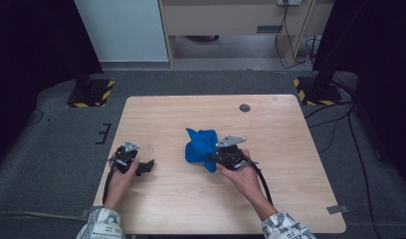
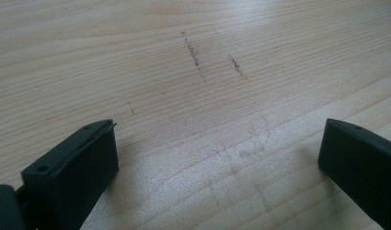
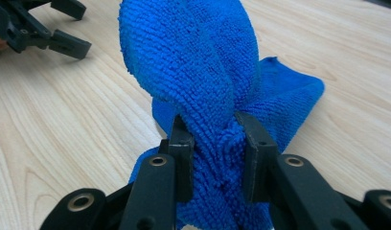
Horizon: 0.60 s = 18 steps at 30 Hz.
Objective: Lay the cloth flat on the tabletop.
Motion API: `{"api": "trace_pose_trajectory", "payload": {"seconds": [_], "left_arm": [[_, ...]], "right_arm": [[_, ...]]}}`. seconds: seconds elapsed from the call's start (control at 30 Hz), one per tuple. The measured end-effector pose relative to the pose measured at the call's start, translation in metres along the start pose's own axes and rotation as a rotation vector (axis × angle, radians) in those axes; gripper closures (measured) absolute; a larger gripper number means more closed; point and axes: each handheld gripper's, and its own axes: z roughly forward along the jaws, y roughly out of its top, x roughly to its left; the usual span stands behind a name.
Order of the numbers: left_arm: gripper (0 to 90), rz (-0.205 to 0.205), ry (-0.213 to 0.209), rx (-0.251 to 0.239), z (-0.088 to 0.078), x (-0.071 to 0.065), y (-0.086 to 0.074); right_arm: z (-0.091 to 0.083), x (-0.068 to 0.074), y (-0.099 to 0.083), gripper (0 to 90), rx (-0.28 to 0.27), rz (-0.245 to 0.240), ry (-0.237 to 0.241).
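Blue microfibre cloth, one only, sits bunched mid-tabletop, pinched by the right tongs. The gathered folds are thick and may slip out or snag if dragged. Left tongs, near the left edge, gape wide and empty. Two tongs in all.

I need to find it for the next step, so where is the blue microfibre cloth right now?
In the high view the blue microfibre cloth sits bunched near the middle of the wooden table, pinched in the right gripper, with the open left gripper off to its left.
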Motion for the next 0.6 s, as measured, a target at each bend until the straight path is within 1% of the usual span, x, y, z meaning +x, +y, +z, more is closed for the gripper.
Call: {"api": "trace_pose_trajectory", "payload": {"seconds": [0.2,0.27,0.4,0.6], "left_arm": [[0.0,0.000,0.000,0.000,0.000,0.000,0.000],[0.0,0.000,0.000,0.000,0.000,0.000,0.000],[0.0,0.000,0.000,0.000,0.000,0.000,0.000],[0.0,0.000,-0.001,0.000,0.000,0.000,0.000]], "right_arm": [[0.006,0.005,-0.002,70.2,0.007,0.005,0.007],[0.009,0.008,-0.003,69.9,0.018,-0.004,0.013],[0.012,0.011,-0.005,69.3,0.027,-0.002,0.019],[0.017,0.014,-0.007,68.2,0.038,0.000,0.026]]}}
